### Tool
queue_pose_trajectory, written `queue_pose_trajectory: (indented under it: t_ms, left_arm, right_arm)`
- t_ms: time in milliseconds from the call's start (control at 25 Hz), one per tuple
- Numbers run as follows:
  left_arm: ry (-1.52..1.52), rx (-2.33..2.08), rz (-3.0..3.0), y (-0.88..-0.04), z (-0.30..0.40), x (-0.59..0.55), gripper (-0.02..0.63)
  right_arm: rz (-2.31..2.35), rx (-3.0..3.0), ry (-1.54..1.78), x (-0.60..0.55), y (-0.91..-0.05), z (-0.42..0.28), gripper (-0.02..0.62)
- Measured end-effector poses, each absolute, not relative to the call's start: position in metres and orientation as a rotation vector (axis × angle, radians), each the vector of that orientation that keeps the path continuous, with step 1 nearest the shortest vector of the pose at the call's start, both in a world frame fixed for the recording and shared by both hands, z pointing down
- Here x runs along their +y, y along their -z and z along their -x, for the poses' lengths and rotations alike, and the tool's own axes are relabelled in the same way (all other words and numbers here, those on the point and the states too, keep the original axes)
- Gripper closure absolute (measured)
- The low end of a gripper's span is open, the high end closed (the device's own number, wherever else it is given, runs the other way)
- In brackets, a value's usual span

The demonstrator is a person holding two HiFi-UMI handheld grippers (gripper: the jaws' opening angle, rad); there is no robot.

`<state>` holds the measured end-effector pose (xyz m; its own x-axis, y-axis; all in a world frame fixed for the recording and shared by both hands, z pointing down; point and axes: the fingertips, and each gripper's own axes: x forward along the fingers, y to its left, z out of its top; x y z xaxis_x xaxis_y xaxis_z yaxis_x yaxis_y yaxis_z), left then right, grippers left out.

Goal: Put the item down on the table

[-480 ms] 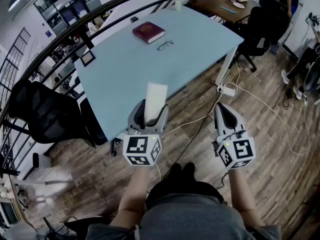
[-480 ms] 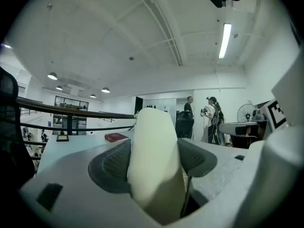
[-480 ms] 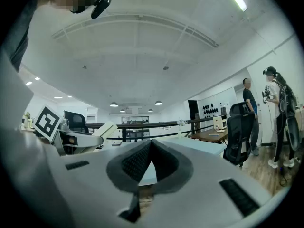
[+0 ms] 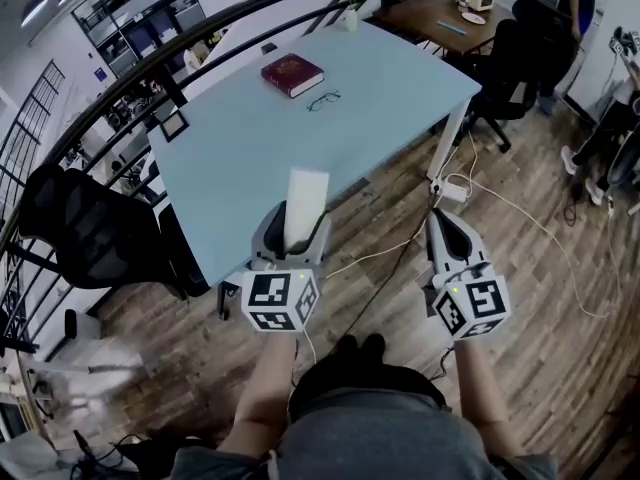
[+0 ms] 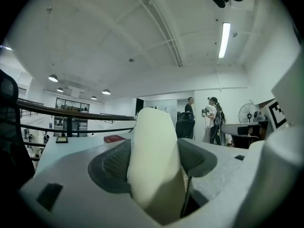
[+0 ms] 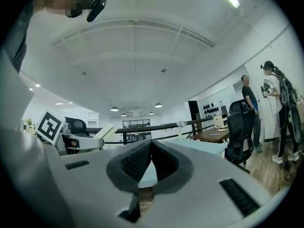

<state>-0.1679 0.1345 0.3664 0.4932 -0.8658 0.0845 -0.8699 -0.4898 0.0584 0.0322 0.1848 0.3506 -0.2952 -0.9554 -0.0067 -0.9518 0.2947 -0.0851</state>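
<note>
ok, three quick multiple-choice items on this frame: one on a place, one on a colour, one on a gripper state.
1. Where do the glasses lie?
A. on a chair
B. on the table, beside the red book
C. on the floor

2. What colour is the item in the left gripper?
A. off-white
B. red
C. black

3. How is the right gripper?
A. wide open
B. shut on a cable
C. shut, nothing in it

Answers:
1 B: the head view shows them on the tabletop, just next to the book.
2 A: it shows pale cream between the dark pads.
3 C: its jaw tips meet in the right gripper view, with nothing between them.
</note>
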Motion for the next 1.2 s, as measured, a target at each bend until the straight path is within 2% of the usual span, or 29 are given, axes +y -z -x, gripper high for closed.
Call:
queue_pose_trajectory:
  t_ms: [760, 1200]
  left_arm:
    - [-0.038, -1.616, -2.625, -0.351, 0.149, 0.120, 0.298]
    - [-0.040, -1.617, -2.625, -0.359, 0.141, 0.046, 0.296]
  right_arm:
    - [1.808, 2.485, 0.090, 0.177, -0.348, -0.068, 0.592]
    - [1.808, 2.502, 0.096, 0.107, -0.356, -0.075, 0.592]
